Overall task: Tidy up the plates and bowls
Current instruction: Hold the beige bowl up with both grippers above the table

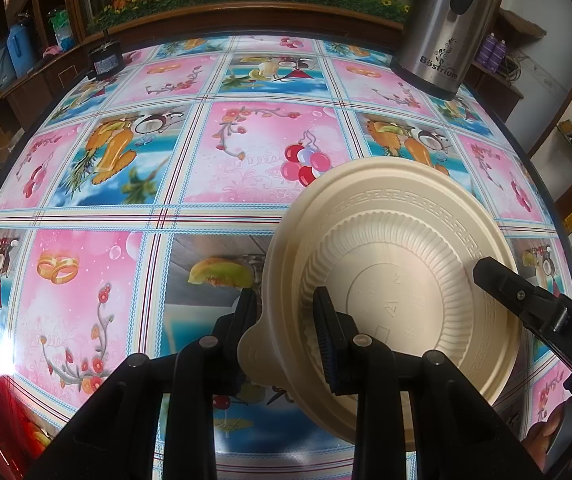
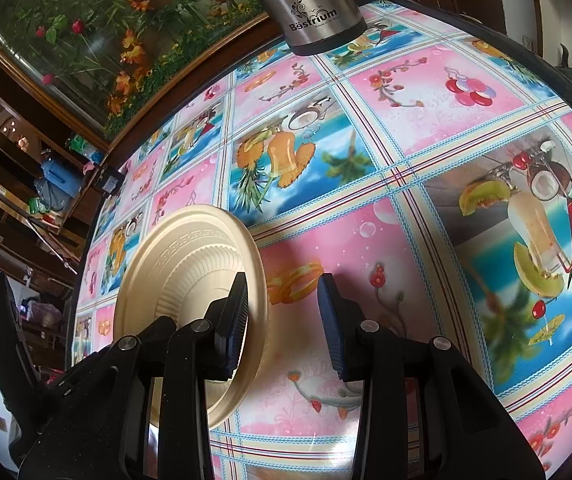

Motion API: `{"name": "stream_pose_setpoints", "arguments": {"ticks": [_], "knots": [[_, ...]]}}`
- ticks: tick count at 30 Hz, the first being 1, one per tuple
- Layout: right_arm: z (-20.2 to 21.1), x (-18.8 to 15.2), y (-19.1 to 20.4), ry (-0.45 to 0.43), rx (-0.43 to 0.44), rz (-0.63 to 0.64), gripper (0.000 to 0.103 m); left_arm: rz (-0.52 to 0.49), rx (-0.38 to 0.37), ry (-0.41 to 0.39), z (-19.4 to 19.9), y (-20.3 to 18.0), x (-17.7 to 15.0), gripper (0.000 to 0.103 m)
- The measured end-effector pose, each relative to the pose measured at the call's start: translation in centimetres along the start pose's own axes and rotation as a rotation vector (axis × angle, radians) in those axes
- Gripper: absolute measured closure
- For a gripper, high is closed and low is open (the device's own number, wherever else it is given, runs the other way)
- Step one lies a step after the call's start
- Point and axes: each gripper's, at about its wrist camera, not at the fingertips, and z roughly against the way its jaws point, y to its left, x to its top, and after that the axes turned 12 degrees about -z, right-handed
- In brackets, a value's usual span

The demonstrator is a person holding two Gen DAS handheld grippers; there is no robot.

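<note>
A cream plastic plate (image 1: 398, 248) with a ribbed wall and a key-pattern rim hangs steeply tilted above the table. My left gripper (image 1: 286, 304) is shut on its near rim, one finger outside the rim and one inside against the ribbed wall. In the right wrist view the same plate (image 2: 190, 256) stands on edge at the left. My right gripper (image 2: 284, 300) is open around the far rim. Its left finger lies against the plate's face and its right finger stands apart over the cloth. One right finger (image 1: 498, 276) also shows over the plate's right edge.
The table (image 1: 246, 152) wears a glossy pink and blue picture cloth (image 2: 406, 120). A steel kettle (image 1: 442, 32) stands at the back right (image 2: 310, 4). A small black box (image 1: 104, 62) sits at the back left edge. A wooden cabinet with a flower picture runs behind.
</note>
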Motion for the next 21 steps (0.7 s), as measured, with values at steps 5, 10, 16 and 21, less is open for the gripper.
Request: {"name": "stream_pose_setpoints", "arguments": {"ticks": [5, 10, 16, 21], "knots": [[0.19, -0.31, 0.7, -0.017, -0.004, 0.051, 0.085, -0.003, -0.001, 0.0, -0.03, -0.12, 0.08, 0.073], [0.34, -0.44, 0.94, -0.024, -0.002, 0.062, 0.089, -0.004, -0.003, 0.0, -0.03, -0.15, 0.11, 0.073], [0.46, -0.45, 1.0, -0.03, 0.007, 0.059, 0.09, -0.003, 0.002, 0.001, -0.07, -0.21, 0.11, 0.071], [0.49, -0.43, 0.97, -0.031, 0.009, 0.059, 0.09, -0.001, 0.003, 0.001, -0.08, -0.2, 0.05, 0.07]]}}
